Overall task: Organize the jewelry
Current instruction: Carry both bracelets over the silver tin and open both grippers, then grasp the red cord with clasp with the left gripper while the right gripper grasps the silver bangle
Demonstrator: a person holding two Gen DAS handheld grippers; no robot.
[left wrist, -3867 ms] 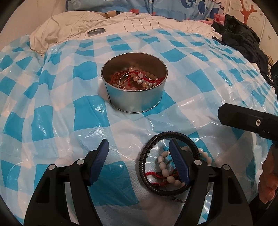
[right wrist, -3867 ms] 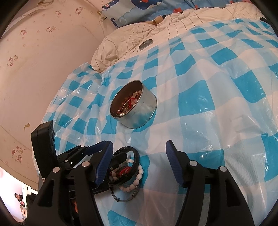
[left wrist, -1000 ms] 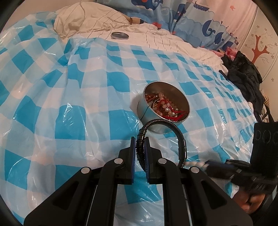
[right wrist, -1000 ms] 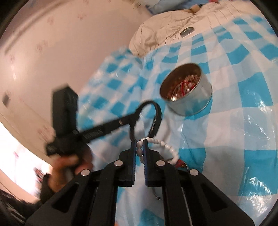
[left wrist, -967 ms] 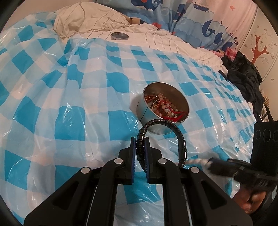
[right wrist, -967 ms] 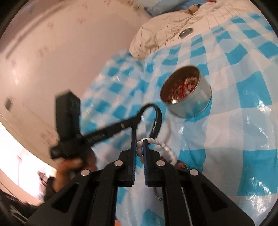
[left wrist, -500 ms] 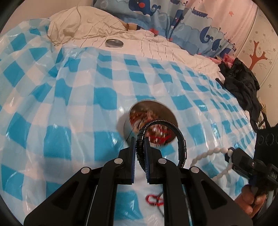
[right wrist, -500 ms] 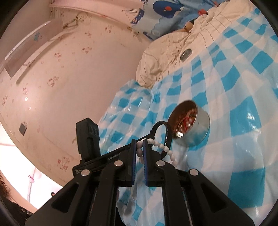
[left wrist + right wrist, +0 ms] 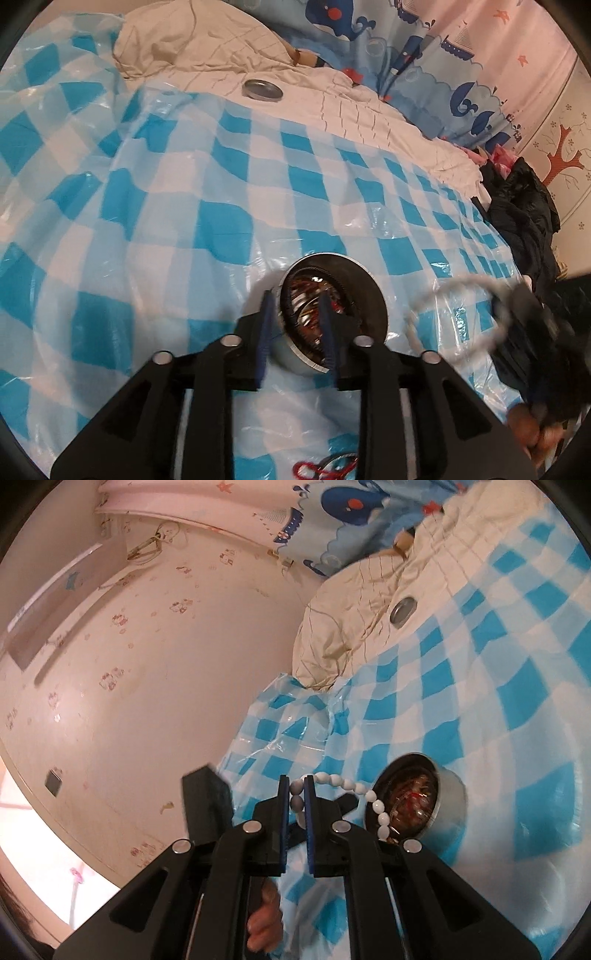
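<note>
my left gripper [image 9: 295,325] hangs right over the round metal tin [image 9: 295,360], its 2 blue-padded fingers [image 9: 266,332] parted with a clear gap between them. the black braided bracelet [image 9: 334,275] shows as a dark ribbed arc along the far inner rim of the tin, inside it, and neither pad is touching it. under it the tin holds a tangle of red cord and beads [image 9: 314,314], blurred, so i cannot sort out single pieces. the tin stands on the blue and white checked plastic sheet [image 9: 147,221] spread over the bed.

my right gripper [image 9: 296,797] has its 2 fingers pressed in on the white bead bracelet [image 9: 347,786], a bead caught between the pads. the rest of the strand loops out to the right and droops beside the tin's near rim [image 9: 448,805], held up off the sheet. in the left view that loop is only a pale smear.

at the bottom edge of the left view a red cord piece [image 9: 314,470] and a thin metal ring [image 9: 341,459] lie on the sheet. far back, a flat round tin lid [image 9: 263,89] rests on the cream quilt [image 9: 207,48].
</note>
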